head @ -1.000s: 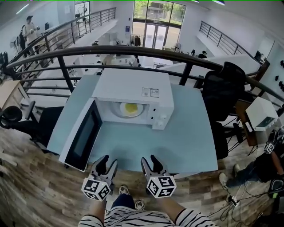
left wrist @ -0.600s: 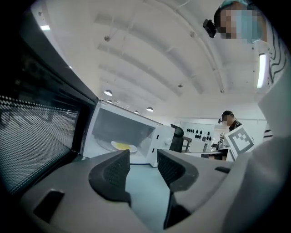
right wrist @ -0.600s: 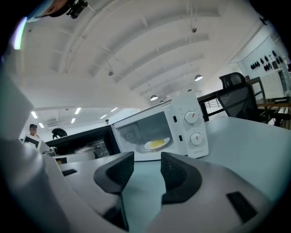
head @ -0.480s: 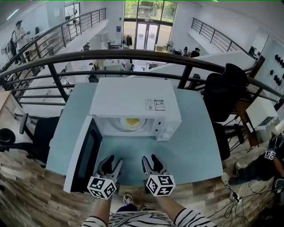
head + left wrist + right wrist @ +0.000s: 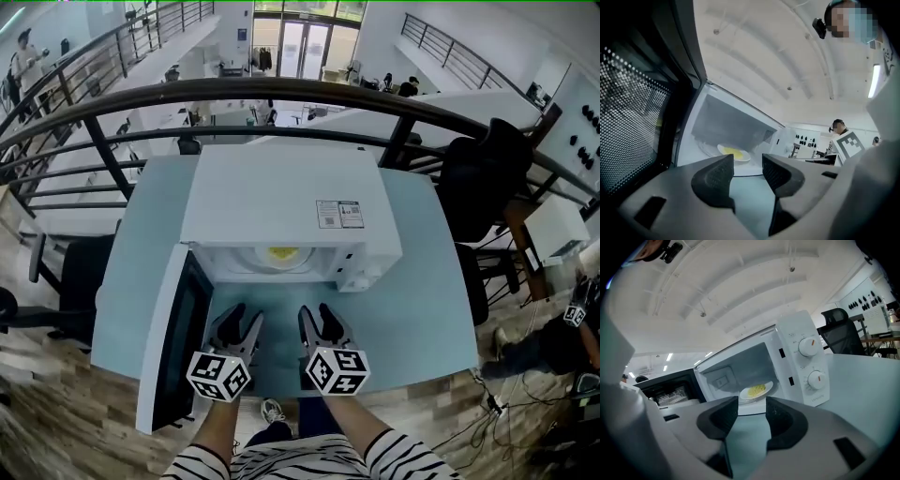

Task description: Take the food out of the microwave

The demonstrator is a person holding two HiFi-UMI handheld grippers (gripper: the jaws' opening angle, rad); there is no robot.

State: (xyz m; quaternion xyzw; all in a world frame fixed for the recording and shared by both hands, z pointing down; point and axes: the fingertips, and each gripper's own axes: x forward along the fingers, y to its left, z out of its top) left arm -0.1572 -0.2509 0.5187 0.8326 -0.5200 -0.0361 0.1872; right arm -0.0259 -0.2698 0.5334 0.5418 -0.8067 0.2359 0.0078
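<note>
Pale grey plastic is nearest me: the left tool [image 5: 242,319] and the right tool [image 5: 317,314] hang side by side above the light blue surface [image 5: 417,309]. Each has its jaws standing apart, with nothing between them but air. Both point almost level, straight at the mouth of the white microwave [image 5: 281,192], which stands just beyond their tips.

Its door [image 5: 173,328] is swung fully open on the left and comes out close alongside the left tool. The two control knobs [image 5: 808,347] sit on the right of the front panel.

Deeper in, a round white plate [image 5: 281,252] lies flat on the floor of the cavity with yellow food [image 5: 756,390] heaped on it, untouched and well apart from either tool. It sits dead ahead, about midway between the two, so neither hand looks clearly nearer.

From the right gripper view the plate lines up straight through the gap in the jaws. From the left it falls a little to the left of the gap. The plate being round, no edge is better than another. I reckon the reach is straight forward and into the opening, with the door crowding the left side
</note>
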